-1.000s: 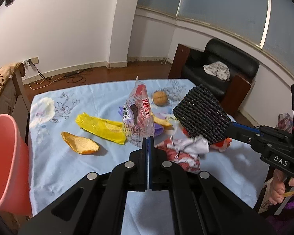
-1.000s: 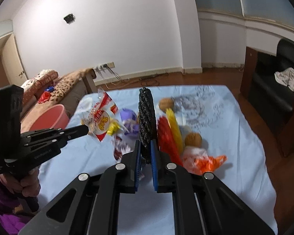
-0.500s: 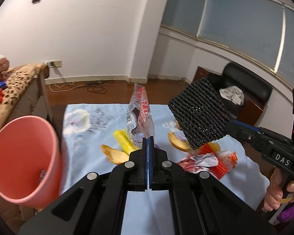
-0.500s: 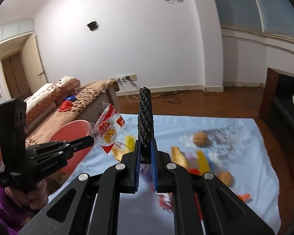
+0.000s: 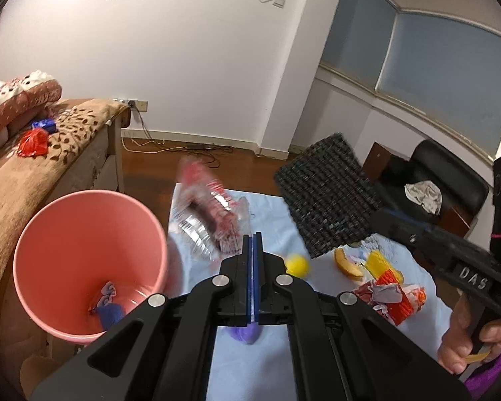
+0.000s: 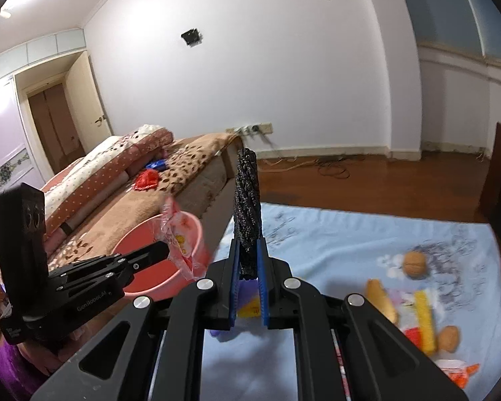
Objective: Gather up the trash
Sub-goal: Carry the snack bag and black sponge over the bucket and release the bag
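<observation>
The room has white walls, a wood floor (image 6: 367, 183) and a row of frosted windows (image 5: 444, 67) along one side. A sofa (image 6: 123, 193) under brown patterned covers runs along the wall beside the bench (image 6: 350, 240), which carries a pale blue printed cloth. A black armchair (image 5: 451, 180) with a crumpled cloth on its seat stands beyond the far corner of the bench.

A pink plastic bucket (image 5: 83, 250), round and smooth-walled, stands off the bench's edge on the sofa side; a purple and blue scrap lies at its bottom.

The left tongs (image 5: 252, 237) are closed tight on a crinkled clear-and-red snack wrapper (image 5: 207, 220), which hangs blurred in the air over the bench edge next to the bucket's rim. The right tongs (image 6: 248, 254) are pinched narrow on a black coarse-woven pad (image 6: 247, 197), flat and square, held upright above the bench. A hand (image 5: 467, 341) grips the right tool's handle.

On the bench lie loose pieces: red-and-white crumpled wrappers (image 5: 390, 297), a yellow wrapper (image 6: 424, 317), orange peel (image 5: 347, 264), two walnuts (image 6: 414, 264) and a purple scrap (image 5: 247, 332) near the front edge.
</observation>
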`<action>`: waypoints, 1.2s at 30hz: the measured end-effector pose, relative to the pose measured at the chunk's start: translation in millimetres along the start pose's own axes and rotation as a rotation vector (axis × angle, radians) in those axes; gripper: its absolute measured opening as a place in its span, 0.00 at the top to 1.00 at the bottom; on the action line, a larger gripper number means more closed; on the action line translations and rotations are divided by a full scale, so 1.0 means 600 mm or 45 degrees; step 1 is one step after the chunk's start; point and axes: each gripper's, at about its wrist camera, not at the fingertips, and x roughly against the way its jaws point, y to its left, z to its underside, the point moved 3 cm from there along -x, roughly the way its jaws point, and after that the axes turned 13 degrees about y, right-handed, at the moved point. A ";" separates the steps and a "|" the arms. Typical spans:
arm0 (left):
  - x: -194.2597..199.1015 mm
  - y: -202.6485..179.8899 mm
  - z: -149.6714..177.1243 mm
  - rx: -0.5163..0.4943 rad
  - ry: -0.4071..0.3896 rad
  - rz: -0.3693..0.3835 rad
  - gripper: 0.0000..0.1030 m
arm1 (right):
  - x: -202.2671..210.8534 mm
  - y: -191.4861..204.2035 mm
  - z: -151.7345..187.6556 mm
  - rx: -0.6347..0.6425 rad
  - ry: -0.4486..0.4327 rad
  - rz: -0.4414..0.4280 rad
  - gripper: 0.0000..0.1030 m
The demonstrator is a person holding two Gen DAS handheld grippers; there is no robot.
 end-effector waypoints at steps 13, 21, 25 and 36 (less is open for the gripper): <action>0.007 0.039 0.028 -0.006 0.043 -0.034 1.00 | -0.135 0.062 0.033 -0.001 0.245 -0.167 0.91; 0.042 0.083 0.039 0.061 0.002 -0.095 1.00 | -0.208 0.074 0.063 0.036 0.369 -0.047 0.91; 0.065 0.117 0.033 0.121 -0.043 -0.135 1.00 | -0.219 0.067 0.068 0.032 0.384 -0.011 0.91; 0.073 0.157 0.029 0.146 -0.051 -0.200 1.00 | -0.215 0.058 0.059 0.001 0.372 -0.023 0.91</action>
